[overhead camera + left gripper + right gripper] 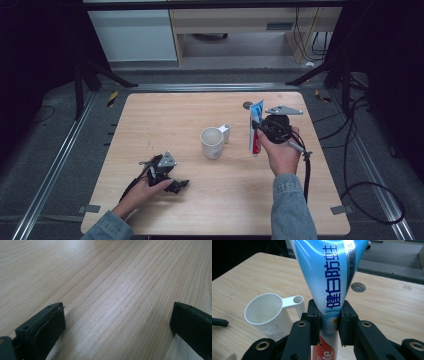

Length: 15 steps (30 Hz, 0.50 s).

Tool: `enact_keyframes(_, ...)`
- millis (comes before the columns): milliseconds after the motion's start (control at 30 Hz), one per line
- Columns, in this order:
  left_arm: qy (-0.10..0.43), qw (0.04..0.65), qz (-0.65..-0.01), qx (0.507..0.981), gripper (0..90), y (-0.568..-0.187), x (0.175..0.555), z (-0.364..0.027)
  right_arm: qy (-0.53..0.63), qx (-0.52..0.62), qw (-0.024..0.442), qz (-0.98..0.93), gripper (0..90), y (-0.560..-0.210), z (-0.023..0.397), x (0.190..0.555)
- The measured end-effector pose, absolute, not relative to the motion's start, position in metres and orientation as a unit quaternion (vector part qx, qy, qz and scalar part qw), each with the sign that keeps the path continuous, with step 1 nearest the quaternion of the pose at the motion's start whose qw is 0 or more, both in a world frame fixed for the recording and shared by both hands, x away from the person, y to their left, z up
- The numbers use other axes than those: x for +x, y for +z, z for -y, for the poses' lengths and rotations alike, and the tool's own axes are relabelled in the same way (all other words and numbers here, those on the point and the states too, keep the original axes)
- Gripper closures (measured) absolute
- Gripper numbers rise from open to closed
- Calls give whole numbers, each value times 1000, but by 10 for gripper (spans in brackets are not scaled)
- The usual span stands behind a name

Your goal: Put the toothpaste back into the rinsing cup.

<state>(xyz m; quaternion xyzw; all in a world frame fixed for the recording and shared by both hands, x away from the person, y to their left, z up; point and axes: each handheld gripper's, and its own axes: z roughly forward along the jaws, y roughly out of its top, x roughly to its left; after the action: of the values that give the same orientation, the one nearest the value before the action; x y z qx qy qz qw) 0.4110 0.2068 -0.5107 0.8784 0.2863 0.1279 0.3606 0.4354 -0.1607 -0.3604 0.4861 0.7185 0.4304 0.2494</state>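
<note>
While your right gripper (328, 326) clamps the blue, white and red toothpaste tube (329, 280) near its lower end, the tube stands almost upright, its long axis running from the red end below the jaws to the flat crimped end above. In the high view the tube (255, 127) hangs just to the right of the white plastic cup with a looped handle (212, 142), close to it but apart, with the handle pointing back towards the tube. So the cup's open mouth lies to the tube's left and a little nearer to you, and your right hand (281, 152) is much the closer of the two. Your left gripper (170, 175) rests low on the pale wooden table (165, 115) well to the cup's left, its jaws spread wide on nothing. Bare wood lies all round the cup, and the table edges are well away.
</note>
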Motion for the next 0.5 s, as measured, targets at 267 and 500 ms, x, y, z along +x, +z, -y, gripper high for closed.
enact_keyframes(267, 128, 360, -287, 878, 0, -511, 411, -207, 444, 485, 262, -706, 738, -360, 151, 438)
enact_keyframes(500, 127, 361, -288, 878, 0, -511, 411, -207, 452, 490, 271, -694, 738, -360, 146, 442)
